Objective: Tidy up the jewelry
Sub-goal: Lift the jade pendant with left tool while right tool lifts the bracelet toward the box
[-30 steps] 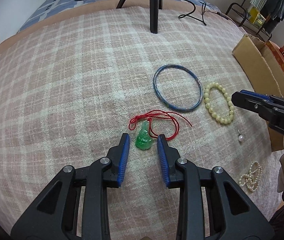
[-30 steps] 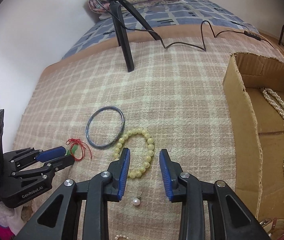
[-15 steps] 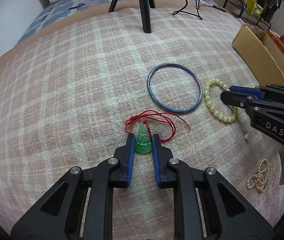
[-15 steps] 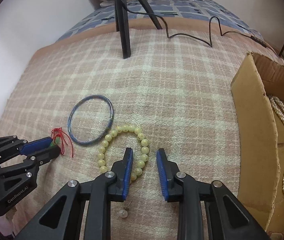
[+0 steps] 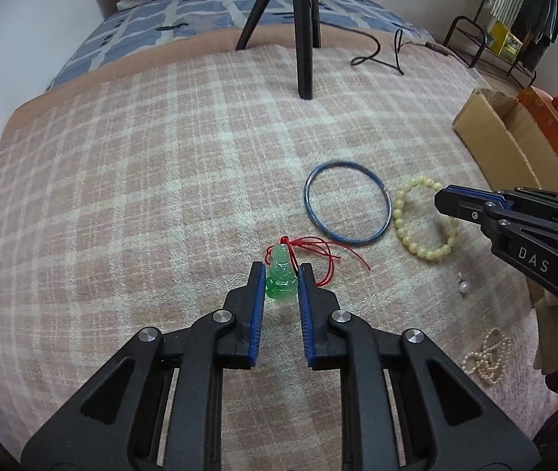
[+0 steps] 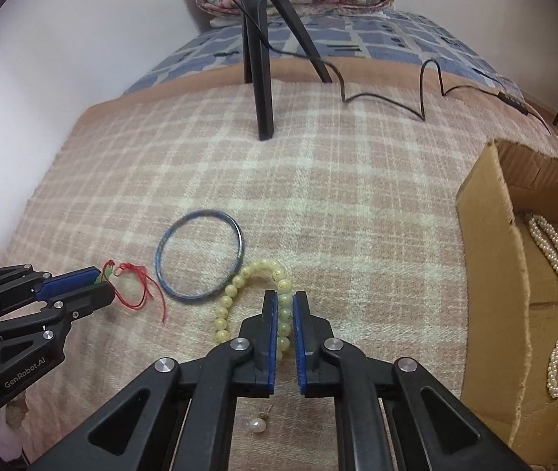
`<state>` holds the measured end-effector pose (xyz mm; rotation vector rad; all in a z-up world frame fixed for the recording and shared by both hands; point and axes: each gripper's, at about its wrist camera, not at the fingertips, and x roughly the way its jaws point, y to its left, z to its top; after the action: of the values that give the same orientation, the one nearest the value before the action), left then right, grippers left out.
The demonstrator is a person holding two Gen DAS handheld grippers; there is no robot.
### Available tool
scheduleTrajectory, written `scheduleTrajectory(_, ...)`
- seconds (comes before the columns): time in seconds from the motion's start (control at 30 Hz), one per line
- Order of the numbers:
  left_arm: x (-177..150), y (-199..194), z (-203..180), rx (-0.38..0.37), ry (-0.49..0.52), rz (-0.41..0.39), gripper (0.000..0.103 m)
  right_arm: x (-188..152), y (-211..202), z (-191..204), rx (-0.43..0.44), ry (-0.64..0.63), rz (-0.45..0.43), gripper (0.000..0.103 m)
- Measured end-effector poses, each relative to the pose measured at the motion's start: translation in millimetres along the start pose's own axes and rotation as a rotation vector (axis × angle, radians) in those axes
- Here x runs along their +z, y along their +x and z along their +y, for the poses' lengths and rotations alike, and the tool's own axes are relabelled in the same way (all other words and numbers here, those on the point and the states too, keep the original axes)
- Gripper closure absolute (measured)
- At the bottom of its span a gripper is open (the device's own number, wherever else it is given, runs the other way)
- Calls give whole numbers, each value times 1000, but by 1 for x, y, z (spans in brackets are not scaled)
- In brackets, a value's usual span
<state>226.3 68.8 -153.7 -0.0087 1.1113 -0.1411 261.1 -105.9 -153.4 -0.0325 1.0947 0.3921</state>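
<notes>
Beads of the yellow bracelet [image 6: 253, 290] vanish inside the clamped right tool [image 6: 286, 306]; left tool [image 5: 282, 278] clamps the green pendant [image 5: 280, 276]

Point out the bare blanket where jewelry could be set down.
Free: the wide stretch of blanket left of the blue bangle, from the tripod leg down to the green pendant. Crowded: between bangle, yellow bead bracelet and cardboard box.

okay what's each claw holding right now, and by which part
The left claw pinches the green pendant by its lower sides. The right claw grips the yellow bead bracelet across one stretch of beads.
</notes>
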Motion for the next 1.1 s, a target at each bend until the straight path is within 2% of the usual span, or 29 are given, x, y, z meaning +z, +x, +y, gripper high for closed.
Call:
scheduleTrajectory(0.47, 13, -63, 1, -44, -34, -121, 88, -1, -57, 12, 29, -13, -115, 98)
scheduleTrajectory(0.73, 20, -110, -3, -85, -56, -207, 88, -11, -117, 4, 35, -10, -209, 98)
scheduleTrajectory(1.1, 34, -142, -52, -153, -10, -275, 88, -33, -183, -21, 13, 4, -303, 98)
